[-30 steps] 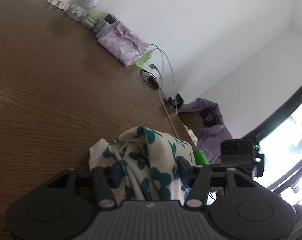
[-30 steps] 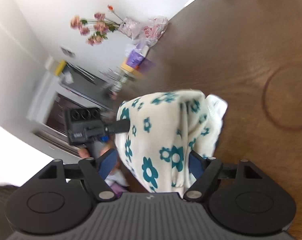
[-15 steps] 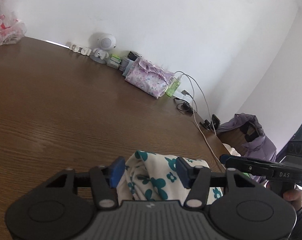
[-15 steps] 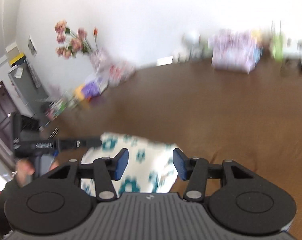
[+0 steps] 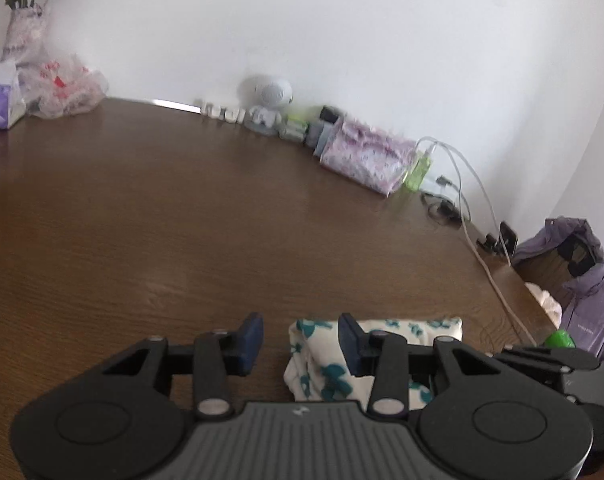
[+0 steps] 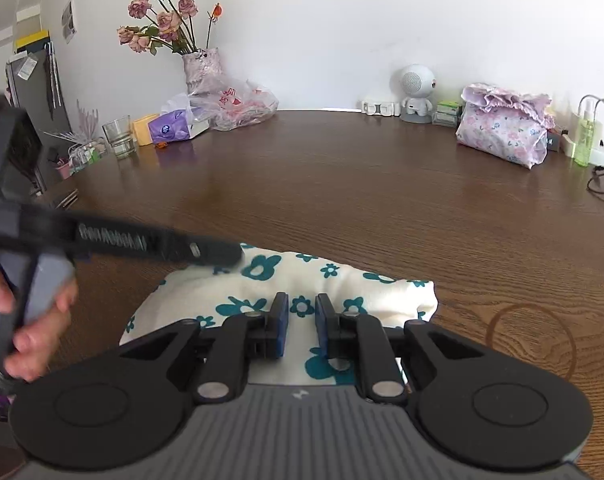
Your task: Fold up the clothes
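Observation:
A folded white cloth with teal flowers lies on the brown wooden table near its front edge. It also shows in the left wrist view. My left gripper is open and empty, with its right finger over the cloth's left end. It also appears in the right wrist view, its tips at the cloth's far left corner. My right gripper hovers just above the cloth, jaws nearly together with a narrow gap, holding nothing.
Along the wall stand a vase of flowers, a plastic bag, a tissue pack, a glass, a small robot figure, a floral pouch, a green bottle and cables. A purple jacket lies at the right.
Both grippers have let go of the cloth, which was lifted and now lies folded on the table. The left jaws opened wide and the right jaws narrowed.

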{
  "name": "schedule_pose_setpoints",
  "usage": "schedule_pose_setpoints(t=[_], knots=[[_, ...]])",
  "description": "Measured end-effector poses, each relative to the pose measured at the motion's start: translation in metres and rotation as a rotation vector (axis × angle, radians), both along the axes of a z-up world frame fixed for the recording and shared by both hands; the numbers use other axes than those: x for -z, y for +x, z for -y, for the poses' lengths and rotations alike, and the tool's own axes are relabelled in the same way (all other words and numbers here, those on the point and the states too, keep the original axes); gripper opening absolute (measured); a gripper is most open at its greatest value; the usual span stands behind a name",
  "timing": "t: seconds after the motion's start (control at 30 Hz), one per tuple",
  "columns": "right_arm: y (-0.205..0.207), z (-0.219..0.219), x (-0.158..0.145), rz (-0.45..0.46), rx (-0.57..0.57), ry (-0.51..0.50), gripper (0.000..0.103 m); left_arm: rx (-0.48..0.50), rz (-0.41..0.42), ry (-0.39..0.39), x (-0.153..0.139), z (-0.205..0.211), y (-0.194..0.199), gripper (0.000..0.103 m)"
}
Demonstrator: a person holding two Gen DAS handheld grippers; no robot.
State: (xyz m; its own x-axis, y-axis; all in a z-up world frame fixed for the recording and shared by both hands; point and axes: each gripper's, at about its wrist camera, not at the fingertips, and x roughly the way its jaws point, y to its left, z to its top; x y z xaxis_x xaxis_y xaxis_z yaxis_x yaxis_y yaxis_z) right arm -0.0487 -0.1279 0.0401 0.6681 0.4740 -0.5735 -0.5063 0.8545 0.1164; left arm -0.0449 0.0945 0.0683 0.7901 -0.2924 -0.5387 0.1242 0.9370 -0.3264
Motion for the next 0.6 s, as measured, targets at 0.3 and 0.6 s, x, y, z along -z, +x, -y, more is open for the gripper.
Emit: schedule_pose_setpoints(t=[0.3,0.6], knots=[[-0.017,0.034,-0.024,0.021,0.046,0.087,0.017,0.128,0.078,0.095,-0.006,0.047,-0.027,0.035],[-0.018,0.041,0.000,-0.052,0.087,0.095,0.017,0.173,0.100,0.198,0.018,0.061,-0.038,0.039]])
